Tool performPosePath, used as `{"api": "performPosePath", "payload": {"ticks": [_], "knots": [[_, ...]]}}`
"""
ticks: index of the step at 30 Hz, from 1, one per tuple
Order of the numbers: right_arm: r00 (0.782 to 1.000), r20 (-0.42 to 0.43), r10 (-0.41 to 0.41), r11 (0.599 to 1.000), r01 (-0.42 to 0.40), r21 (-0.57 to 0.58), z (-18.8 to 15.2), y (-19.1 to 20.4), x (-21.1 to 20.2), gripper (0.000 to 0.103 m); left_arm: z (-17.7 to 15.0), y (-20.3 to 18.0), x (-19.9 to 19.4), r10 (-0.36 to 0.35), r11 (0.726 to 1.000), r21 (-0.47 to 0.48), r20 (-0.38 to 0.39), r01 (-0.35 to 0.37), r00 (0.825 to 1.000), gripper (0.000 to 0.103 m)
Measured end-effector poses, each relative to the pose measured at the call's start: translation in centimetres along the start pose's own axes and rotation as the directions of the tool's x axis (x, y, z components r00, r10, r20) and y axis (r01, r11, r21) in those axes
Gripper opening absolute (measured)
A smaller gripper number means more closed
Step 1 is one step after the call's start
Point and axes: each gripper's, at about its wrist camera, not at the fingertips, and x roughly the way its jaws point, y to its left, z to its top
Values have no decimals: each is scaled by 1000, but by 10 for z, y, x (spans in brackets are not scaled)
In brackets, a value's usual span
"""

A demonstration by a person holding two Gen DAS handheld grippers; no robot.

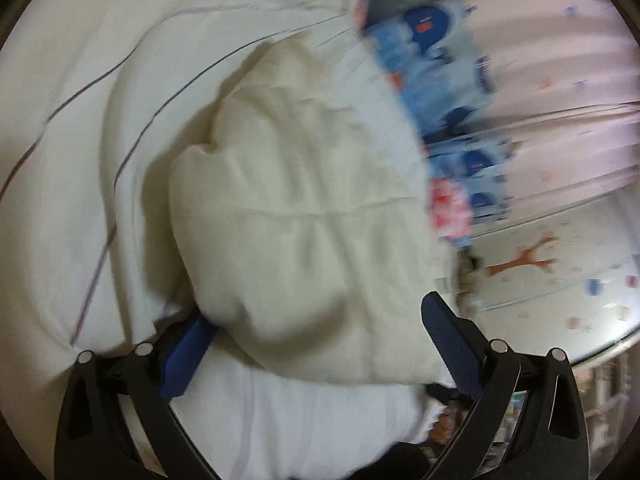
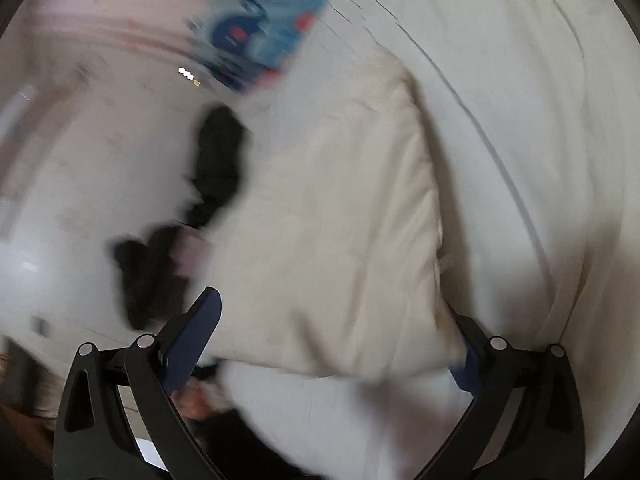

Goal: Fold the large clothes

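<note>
Looking through my left camera, I see a thick cream blanket [image 1: 296, 208] bunched up in a soft lump right in front of my left tongs [image 1: 316, 332]. It sits on a big white sheet with thin dark stripes [image 1: 92, 128]. The blanket fills the gap between the two blue pads. One blue pad [image 1: 184, 360] is half hidden under the cream cloth, and the other pad [image 1: 452, 344] stands clear at its edge. The pads are spread wide with the blanket between them, so these tongs look open, with the cloth pressing against them.

My right camera shows the same cream blanket [image 2: 332, 232] from the other side. My right tongs [image 2: 336, 332] are spread wide too, with the blanket lump sitting between them. One blue pad [image 2: 192, 344] is bare, and the other [image 2: 464, 368] is mostly covered by the cloth. I cannot tell if they pinch it.

Beside the blanket lies some black cloth [image 2: 216, 168], too blurry for me to name. Past the white sheet hangs a blue cloth with dark blue and red shapes [image 1: 440, 92]. Behind that is a pale pink curtain [image 1: 560, 72]. The whole picture is smeared and blurry.
</note>
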Motion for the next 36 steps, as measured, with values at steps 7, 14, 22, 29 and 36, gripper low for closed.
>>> {"api": "performPosePath", "payload": {"ticks": [7,14,22,29,36], "knots": [[997,33,-63,998,62,16,6,-3,18,93,10,-14,22,114,990,82,-1,-113,994,90],[999,47,-22,1000,21,15,3,2,12,36,17,-15,14,115,993,6,35,-115,993,45],[987,136,81,993,-68,-95,0,61,-33,27,11,-63,-28,38,998,41,35,-40,999,36],[981,112,158,975,-137,-177,-49,98,-114,26,-33,-89,-93,-27,994,105,-18,28,999,35],[999,-46,4,995,-8,-100,-134,37,-143,33,-96,-14,-94,12,1000,2,-130,-12,991,50]]}}
